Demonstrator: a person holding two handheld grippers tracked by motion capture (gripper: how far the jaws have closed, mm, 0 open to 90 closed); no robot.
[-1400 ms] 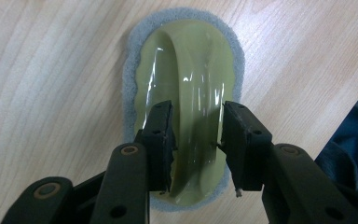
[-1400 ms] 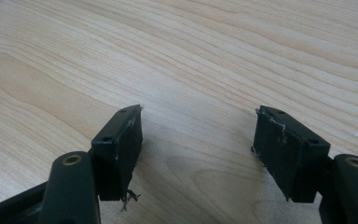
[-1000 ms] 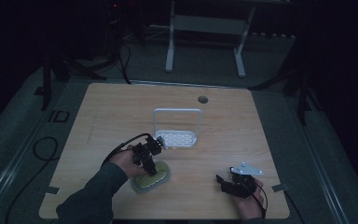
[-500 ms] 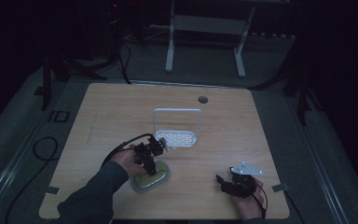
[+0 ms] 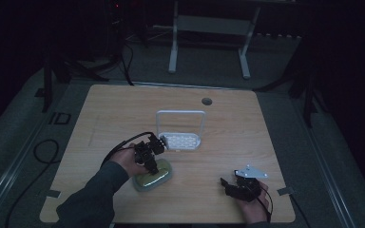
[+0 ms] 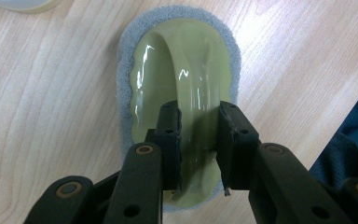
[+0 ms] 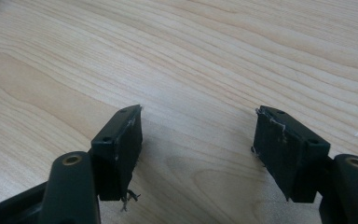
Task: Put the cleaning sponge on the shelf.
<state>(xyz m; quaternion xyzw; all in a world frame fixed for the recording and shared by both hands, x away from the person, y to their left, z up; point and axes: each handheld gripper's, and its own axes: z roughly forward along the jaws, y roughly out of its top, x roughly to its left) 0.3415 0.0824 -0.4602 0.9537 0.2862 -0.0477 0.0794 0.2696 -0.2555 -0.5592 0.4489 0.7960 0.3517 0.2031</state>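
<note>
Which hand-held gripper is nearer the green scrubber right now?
Left. The left hand-held gripper has its jaws on either side of the scrubber's handle. The right hand-held gripper sits apart over bare table, jaws open.

Pale green scrubber [image 6: 186, 88] with grey sponge edge, black grippers, light wood-grain table [image 5: 123, 114], white rack [image 5: 180, 128].

A light wooden tabletop [image 5: 123, 109] carries a small white rack [image 5: 183, 141] near its middle: a perforated base with an upright wire loop at its far side. A round grommet hole [image 5: 206, 101] sits near the far edge, right of centre. 2 grey tape tabs mark the near corners, left [image 5: 52, 194] and right [image 5: 285, 191]. A black cable [image 5: 43, 152] loops on the floor by the left edge. Beyond the far edge stands a white frame [image 5: 209, 23] on 2 legs.
</note>
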